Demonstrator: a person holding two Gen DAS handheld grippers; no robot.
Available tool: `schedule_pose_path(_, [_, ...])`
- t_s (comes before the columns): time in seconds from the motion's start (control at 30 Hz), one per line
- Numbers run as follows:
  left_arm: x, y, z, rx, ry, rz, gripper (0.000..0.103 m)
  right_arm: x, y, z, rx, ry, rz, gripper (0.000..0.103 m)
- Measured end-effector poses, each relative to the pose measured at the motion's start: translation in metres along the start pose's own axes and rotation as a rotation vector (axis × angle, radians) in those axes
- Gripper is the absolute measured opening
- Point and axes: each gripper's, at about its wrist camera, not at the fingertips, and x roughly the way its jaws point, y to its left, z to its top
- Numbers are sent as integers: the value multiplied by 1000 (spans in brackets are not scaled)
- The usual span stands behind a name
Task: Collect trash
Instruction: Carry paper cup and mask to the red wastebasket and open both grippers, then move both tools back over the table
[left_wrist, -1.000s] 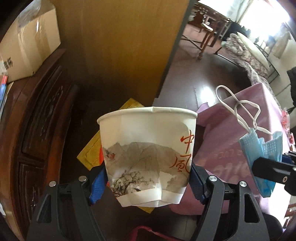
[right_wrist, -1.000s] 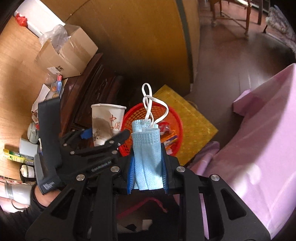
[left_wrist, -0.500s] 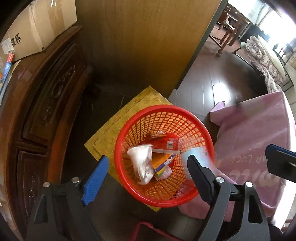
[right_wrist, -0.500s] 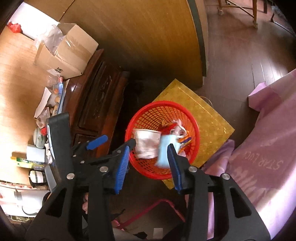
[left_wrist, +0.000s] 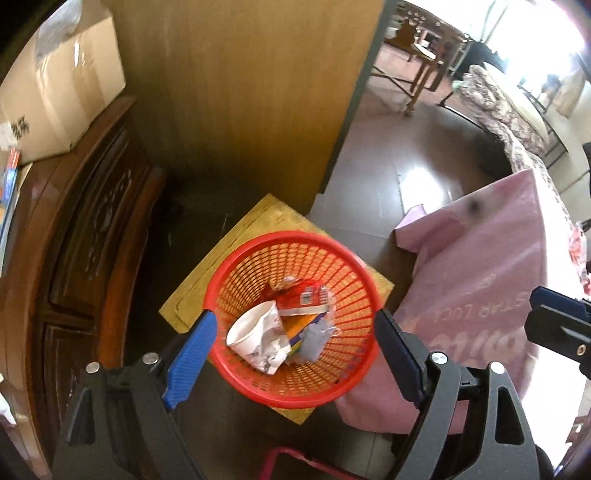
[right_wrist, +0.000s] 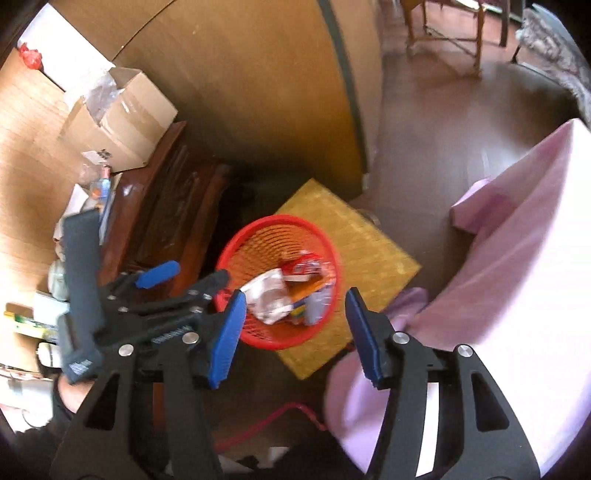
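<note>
**Hovering over the basket with both grippers empty**

Looking down from our two wrist cameras, we start at the far left, where a cardboard box (left_wrist: 55, 92) sits on top of a dark carved wooden cabinet (left_wrist: 85, 236). Just right of the cabinet, on the floor, a yellow mat (left_wrist: 236, 240) lies flat, and the red mesh basket (left_wrist: 291, 240) stands on it.

Our left gripper (left_wrist: 291, 332) hangs above the basket with its jaws spread wide and nothing between them — its blue pads frame the basket's near rim. Our right gripper (right_wrist: 295, 332) is also over the basket; its jaws have just been opening, and nothing sits between them either.

Inside the basket the trash lies in a heap: the crumpled paper cup (left_wrist: 258, 339) rests on its side toward the left, the blue face mask (left_wrist: 314, 339) lies touching it on the right, and a red packet (left_wrist: 303, 291) sits behind both.

Further right, a pink cloth (left_wrist: 480, 280) drapes down beside the basket, close to its right rim — dark wooden floor (left_wrist: 399, 147) stretches beyond it.
</note>
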Motion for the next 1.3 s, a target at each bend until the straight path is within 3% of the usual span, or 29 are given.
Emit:
schedule_pose_path(0.27, [-23,-52,12,83,-44,-37,87,-55,-55,-23,69,-100,-70,60])
schedule_pose_path(0.43, [-35,-102,16,164,-70,-58,88,-87,-102,-45,149,-159,-99,61])
schedule_pose_path(0.53, [-39,-131,16,205,-83,-74,91,-106,-135,-61,205,-201,-131,68])
schedule_pose_path(0.73, [-36,-195,18,255,-76,-142,92,-138,-200,-92,327,-268,-209,68])
schedule_pose_path(0.9, [-28,-255,21,306,-59,-209,92,-156,-255,-116,449,-320,-261,68])
schedule_pose_path(1.3, [1,-387,28,490,-59,-229,92,-159,-344,-132,569,-354,-407,68])
